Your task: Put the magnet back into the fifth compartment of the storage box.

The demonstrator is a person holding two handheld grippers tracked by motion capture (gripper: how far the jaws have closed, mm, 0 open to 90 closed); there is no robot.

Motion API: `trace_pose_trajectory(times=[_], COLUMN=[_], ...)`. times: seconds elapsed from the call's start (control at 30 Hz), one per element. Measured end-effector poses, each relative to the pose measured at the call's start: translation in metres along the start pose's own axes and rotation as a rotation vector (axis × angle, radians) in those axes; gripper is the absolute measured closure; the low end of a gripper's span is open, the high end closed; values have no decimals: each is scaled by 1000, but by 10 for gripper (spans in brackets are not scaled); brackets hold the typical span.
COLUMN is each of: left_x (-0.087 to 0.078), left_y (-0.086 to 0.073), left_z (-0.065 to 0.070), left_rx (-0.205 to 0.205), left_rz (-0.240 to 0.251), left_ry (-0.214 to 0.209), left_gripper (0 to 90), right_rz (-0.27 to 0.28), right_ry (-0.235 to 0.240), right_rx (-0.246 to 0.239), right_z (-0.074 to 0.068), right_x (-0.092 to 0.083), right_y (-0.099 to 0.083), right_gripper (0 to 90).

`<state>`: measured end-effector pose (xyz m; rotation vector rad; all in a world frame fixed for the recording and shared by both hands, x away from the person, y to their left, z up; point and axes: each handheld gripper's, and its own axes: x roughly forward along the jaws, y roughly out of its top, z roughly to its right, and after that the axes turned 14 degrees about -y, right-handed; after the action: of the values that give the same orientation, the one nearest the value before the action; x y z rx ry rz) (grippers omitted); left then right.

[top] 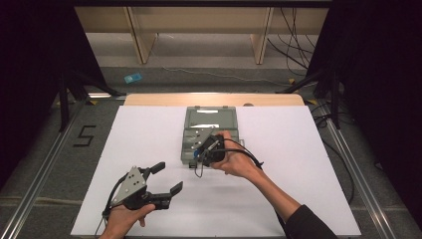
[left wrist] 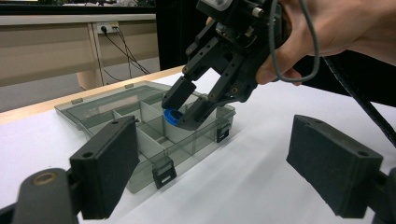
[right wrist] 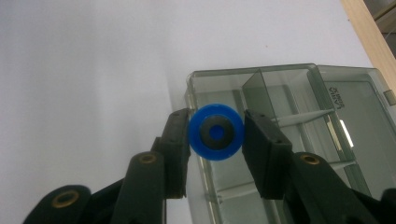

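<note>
A clear grey compartment box (top: 210,119) lies open on the white table, lid folded back. My right gripper (top: 204,152) hangs over its near-left compartments, shut on a small blue round part (right wrist: 215,132) with a dark centre, seen from the left gripper view as a blue disc (left wrist: 172,116) between the jaws just above the dividers. The box (left wrist: 140,126) has several empty-looking compartments (right wrist: 280,121). My left gripper (top: 166,179) rests low at the table's front left, jaws wide apart, with nothing between its pads (left wrist: 108,163).
The white sheet (top: 298,164) covers the table, with a wooden edge (top: 214,98) at the far side. Cables trail from the right gripper across the table. Wooden furniture legs and floor cables stand beyond the table.
</note>
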<state>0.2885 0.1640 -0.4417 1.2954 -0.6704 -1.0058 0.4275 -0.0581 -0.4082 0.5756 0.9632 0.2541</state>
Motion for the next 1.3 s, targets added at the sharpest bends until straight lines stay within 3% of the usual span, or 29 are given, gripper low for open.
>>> trace_pose_trajectory(times=[0.03, 0.07, 0.1, 0.13, 0.73, 1.3], left_x=[0, -2, -3, 0, -1, -1], left_y=[0, 1, 1, 0, 0, 0], left_z=[0, -2, -3, 0, 0, 0], left_rx=[-1, 47, 57, 0, 7, 5], left_rz=[3, -14, -18, 0, -1, 0], left_ry=[-1, 46, 42, 1, -1, -3], left_gripper=[159, 159, 159, 159, 159, 159], right_rz=[1, 0, 1, 1, 23, 20], right_ry=[1, 0, -1, -1, 12, 13], right_rx=[-1, 0, -2, 0, 14, 44], right_z=[0, 0, 1, 1, 9, 16], right_x=[1, 2, 3, 5, 24, 39], right_y=[1, 1, 2, 2, 15, 16], right_gripper=[623, 623, 624, 623, 624, 623])
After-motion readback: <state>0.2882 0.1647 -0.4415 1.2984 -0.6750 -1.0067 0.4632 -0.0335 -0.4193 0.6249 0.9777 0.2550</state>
